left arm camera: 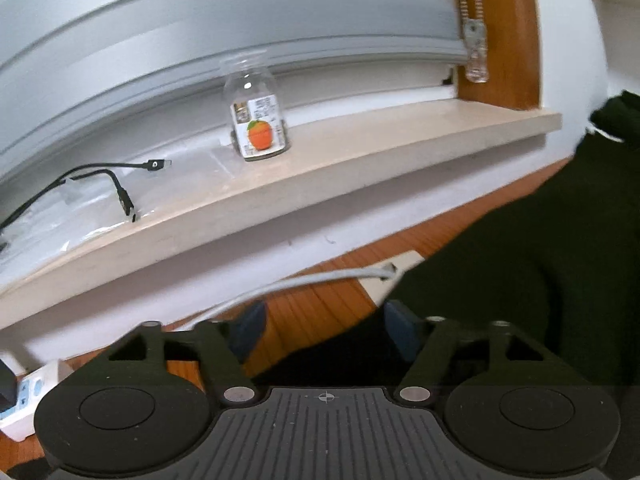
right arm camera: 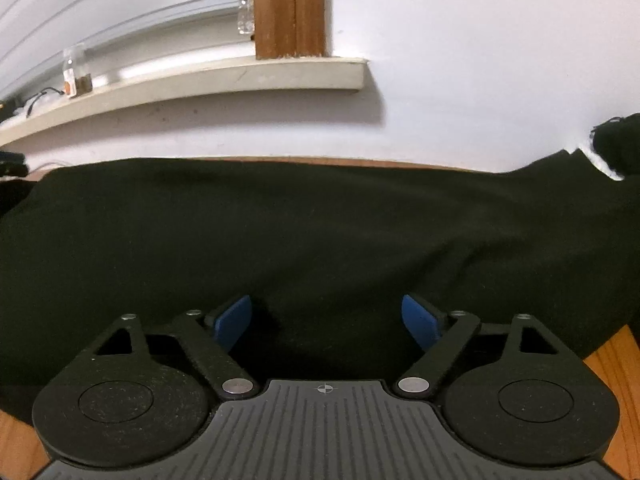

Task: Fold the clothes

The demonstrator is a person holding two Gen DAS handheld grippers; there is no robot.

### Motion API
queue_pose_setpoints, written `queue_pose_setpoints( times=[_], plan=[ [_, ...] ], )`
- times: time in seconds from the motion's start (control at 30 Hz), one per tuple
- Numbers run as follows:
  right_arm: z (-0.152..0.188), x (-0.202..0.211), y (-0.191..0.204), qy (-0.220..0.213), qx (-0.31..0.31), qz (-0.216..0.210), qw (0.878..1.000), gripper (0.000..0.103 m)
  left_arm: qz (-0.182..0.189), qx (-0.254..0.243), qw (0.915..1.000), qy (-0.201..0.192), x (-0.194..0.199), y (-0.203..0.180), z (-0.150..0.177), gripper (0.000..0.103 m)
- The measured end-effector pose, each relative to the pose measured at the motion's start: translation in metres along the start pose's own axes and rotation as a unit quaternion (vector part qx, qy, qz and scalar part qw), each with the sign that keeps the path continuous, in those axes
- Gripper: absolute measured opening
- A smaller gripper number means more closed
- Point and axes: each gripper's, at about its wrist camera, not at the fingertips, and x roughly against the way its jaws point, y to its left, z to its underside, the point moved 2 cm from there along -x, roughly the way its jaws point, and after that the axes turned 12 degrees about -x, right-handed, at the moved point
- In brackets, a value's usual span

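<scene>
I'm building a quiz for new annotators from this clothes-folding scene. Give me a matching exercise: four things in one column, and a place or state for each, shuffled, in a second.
Things:
1. clear bottle
2. black garment
3. black cable
4. right gripper

Places or states:
A. spread over the wooden table
B. open, above dark cloth
C. upright on the sill
D. lying on the sill, left of the bottle

Pairs: 1-C, 2-A, 3-D, 4-B
</scene>
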Motion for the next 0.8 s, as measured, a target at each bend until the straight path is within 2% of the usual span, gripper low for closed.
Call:
queue_pose_setpoints(
  times=[0.13,0.23,0.37,0.6,0.8],
  plan=[
    [0.000,0.000,-0.002,0.000,-0.006,-0.003,1.000,0.083,-0.008,-0.012,0.9999,0.001,0.019,-0.007,0.012,0.079],
    [0.000,0.000,-0.001,0.000,-0.003,0.000,1.000,0.084,-0.006,0.004,1.0000,0.002,0.035,-0.006,0.025,0.081],
    [-0.001,-0.001,-0.001,0.001,-0.003,0.000,1.000,0.084,0.002,0.005,1.0000,-0.003,0.056,-0.020,0.038,0.082],
    [-0.001,0.000,-0.001,0.002,-0.004,0.003,1.000,0.085,-0.015,-0.033,0.9993,-0.005,0.076,-0.047,0.049,0.079],
    [-0.001,0.001,-0.002,0.002,-0.005,0.006,1.000,0.087,-0.015,0.013,0.9998,-0.007,0.085,-0.025,0.057,0.079]
  ],
)
